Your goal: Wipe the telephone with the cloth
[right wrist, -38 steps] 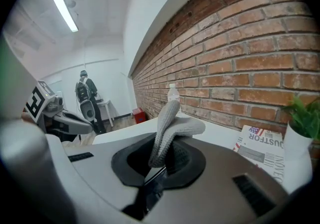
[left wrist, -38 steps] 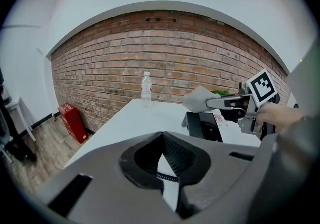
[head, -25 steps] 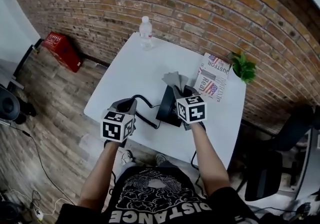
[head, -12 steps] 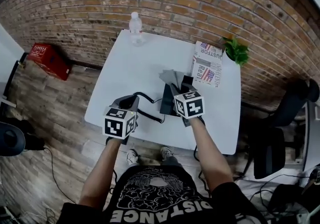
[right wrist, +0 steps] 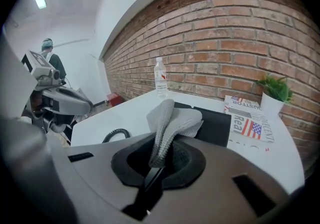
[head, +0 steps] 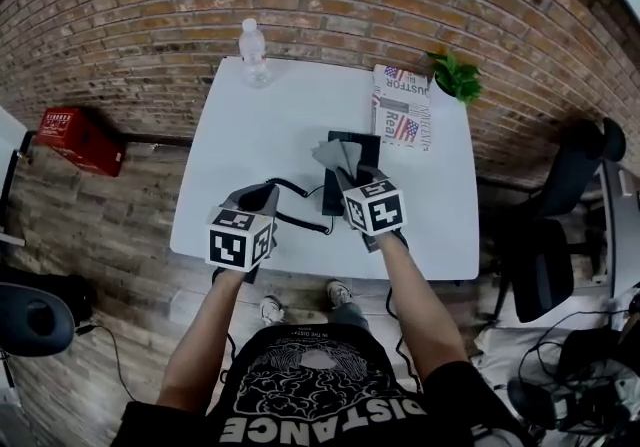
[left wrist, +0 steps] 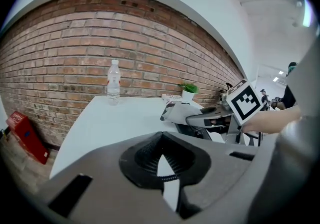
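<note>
The black telephone point(head: 358, 145) lies in the middle of the white table point(head: 260, 130). My right gripper point(head: 350, 181) hovers over the phone's near end, shut on a grey cloth point(head: 335, 155). That cloth point(right wrist: 172, 118) sticks up from between the shut jaws, with the phone point(right wrist: 216, 125) behind it. The phone's coiled cord point(head: 295, 203) curls across the table toward my left gripper point(head: 262, 197), which hangs over the table's near left part. In the left gripper view its jaws stand a narrow gap apart; white table shows through and nothing is between them. The handset is not visible.
A water bottle point(head: 253, 47) stands at the table's far edge. A folded newspaper point(head: 400, 118) and a small potted plant point(head: 455, 75) sit at the far right by the brick wall. A black office chair point(head: 560, 225) is right of the table, a red crate point(head: 80, 140) on the floor left.
The head camera has swung, so the table sits more centred in view. Both grippers hold about the same places relative to the phone; the cloth stays in the right one.
</note>
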### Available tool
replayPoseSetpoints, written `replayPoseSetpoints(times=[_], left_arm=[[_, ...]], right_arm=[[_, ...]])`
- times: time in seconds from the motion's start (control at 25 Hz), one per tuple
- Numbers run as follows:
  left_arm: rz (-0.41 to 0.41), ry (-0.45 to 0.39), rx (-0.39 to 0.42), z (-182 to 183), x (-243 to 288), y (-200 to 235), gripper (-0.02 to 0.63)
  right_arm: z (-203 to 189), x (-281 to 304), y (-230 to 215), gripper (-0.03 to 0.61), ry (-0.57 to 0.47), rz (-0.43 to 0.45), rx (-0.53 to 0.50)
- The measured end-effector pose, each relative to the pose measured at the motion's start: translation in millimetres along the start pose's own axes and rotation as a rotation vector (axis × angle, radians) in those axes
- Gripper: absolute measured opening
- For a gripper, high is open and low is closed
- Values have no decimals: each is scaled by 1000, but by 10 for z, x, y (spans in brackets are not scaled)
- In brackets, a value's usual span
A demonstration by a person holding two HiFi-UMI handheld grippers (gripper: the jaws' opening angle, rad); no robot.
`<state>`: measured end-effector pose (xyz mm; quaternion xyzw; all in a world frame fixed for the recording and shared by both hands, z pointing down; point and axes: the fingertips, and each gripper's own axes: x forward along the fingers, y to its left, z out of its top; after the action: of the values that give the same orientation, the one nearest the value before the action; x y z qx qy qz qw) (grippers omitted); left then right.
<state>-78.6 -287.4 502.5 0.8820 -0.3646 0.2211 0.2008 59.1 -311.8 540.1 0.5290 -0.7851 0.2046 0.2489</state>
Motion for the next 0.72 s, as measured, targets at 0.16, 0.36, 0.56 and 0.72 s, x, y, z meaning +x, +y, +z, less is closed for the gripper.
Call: replayPoseSetpoints(times=[0.16, 0.36, 0.56, 0.72], left_arm=[[-34, 6, 12, -34, -8, 0, 6], [-65, 9, 33, -56, -33, 7, 6], [-93, 13, 51, -85, -64, 10, 6], [-110, 20, 63, -140, -94, 20, 6]], right_arm=[[-125, -34, 53, 12, 11, -23, 25], [-266, -66, 140, 12, 24, -45, 49], [-400, -112, 227, 12, 30, -69, 86], [-504, -127, 305, 12, 37, -81, 107]])
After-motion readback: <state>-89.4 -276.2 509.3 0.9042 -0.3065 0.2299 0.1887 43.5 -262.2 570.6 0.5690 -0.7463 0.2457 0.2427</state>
